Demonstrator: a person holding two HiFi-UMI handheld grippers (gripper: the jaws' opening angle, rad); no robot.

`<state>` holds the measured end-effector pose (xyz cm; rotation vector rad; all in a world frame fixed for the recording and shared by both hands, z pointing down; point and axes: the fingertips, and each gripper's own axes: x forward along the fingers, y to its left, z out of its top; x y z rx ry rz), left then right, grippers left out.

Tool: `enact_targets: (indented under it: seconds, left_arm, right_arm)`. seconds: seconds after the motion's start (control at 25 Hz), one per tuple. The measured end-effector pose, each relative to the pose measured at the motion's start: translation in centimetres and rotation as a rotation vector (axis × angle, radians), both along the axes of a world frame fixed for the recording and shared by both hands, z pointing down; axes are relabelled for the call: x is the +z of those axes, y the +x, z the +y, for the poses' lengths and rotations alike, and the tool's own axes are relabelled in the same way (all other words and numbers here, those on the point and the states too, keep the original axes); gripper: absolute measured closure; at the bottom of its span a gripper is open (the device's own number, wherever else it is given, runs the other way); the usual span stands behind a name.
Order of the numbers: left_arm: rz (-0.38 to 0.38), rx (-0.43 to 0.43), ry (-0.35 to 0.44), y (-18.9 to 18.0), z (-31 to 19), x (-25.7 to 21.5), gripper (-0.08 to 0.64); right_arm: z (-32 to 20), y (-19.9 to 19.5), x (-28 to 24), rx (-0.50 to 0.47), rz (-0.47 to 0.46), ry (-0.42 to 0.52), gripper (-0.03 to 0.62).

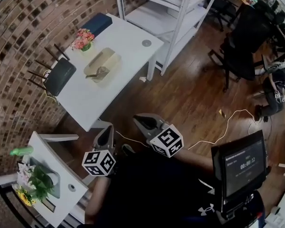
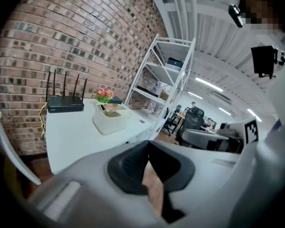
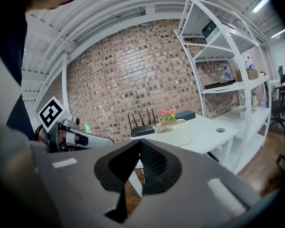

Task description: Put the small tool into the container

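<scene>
Both grippers are held low over the dark wooden floor [image 1: 190, 94], well apart from the white rectangular table [image 1: 85, 99], and nothing is carried by either. In the left gripper view the left gripper [image 2: 148, 145] is seen with its black pads pressed together at the tips, nothing between them. In the right gripper view the right gripper [image 3: 139, 143] is likewise closed and empty. The cream rectangular plastic container [image 1: 115, 61] is stood on the table, with a pot of pink and orange flowers [image 1: 83, 38] near one end and a black router with four aerials [image 1: 59, 75] near its side. Only from the head view can the container's inside be looked into. A small brownish tool [image 1: 99, 72], as far as can be made out, is lying in it. From the gripper views little more than the container's side wall and rim is offered, while the white metal shelving unit [image 3: 228, 86] is shown tall in both.
</scene>
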<state>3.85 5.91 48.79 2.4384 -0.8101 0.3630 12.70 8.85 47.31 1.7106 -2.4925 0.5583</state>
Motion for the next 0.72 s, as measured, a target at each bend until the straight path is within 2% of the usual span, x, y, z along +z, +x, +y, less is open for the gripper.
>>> enact_targets:
  seconds: [0.44,0.72]
  left_arm:
    - [0.007,0.070,-0.010,1.5,0.7,-0.1,0.557]
    - [0.006,0.060,-0.028,-0.5,-0.7,0.2,0.557]
  right_arm:
    - [1.3,1.3,-0.4,0.072,0.002,0.004,0.581]
    - [-0.3,-0.6,-0.1,0.067,0.004,-0.005,0.581]
